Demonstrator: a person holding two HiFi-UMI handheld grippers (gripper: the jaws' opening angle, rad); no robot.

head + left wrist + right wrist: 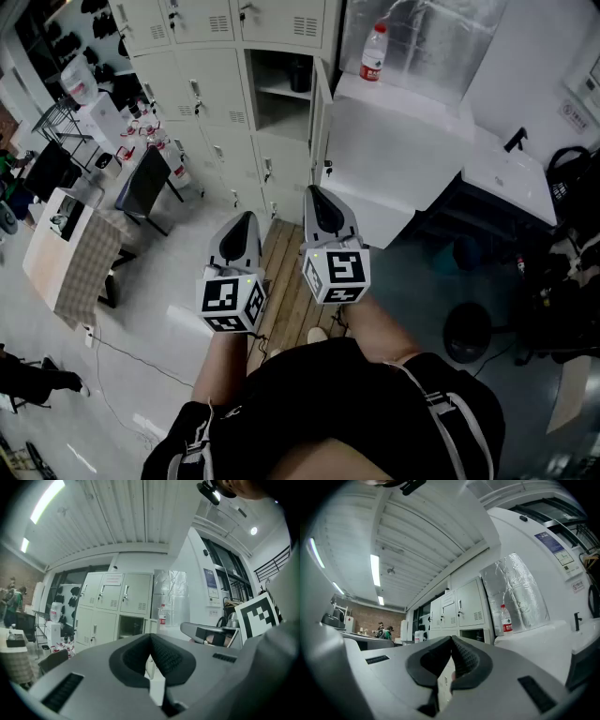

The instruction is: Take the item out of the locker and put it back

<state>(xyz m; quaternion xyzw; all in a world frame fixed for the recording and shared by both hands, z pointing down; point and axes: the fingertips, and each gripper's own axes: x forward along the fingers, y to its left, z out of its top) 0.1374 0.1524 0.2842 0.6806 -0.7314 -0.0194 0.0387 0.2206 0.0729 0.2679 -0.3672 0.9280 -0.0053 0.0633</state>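
A bank of pale lockers [202, 75] stands ahead, and one compartment [284, 89] has its door [322, 112] swung open. A dark item [300, 73] sits on that compartment's upper shelf; its kind I cannot make out. My left gripper [246, 218] and right gripper [315, 193] are side by side, well short of the lockers, both shut with nothing between the jaws. In the left gripper view the pads [161, 658] meet, with the open compartment [130, 627] beyond. The pads [461, 656] also meet in the right gripper view, where the open compartment [476, 635] looks small and far.
A white cabinet [394, 150] stands right of the lockers with a water bottle [373, 52] on top. A dark chair [145, 183] and a checked-cloth table [80, 267] are at the left. A strip of wooden flooring [281, 281] lies below the grippers. People [384, 631] stand far off.
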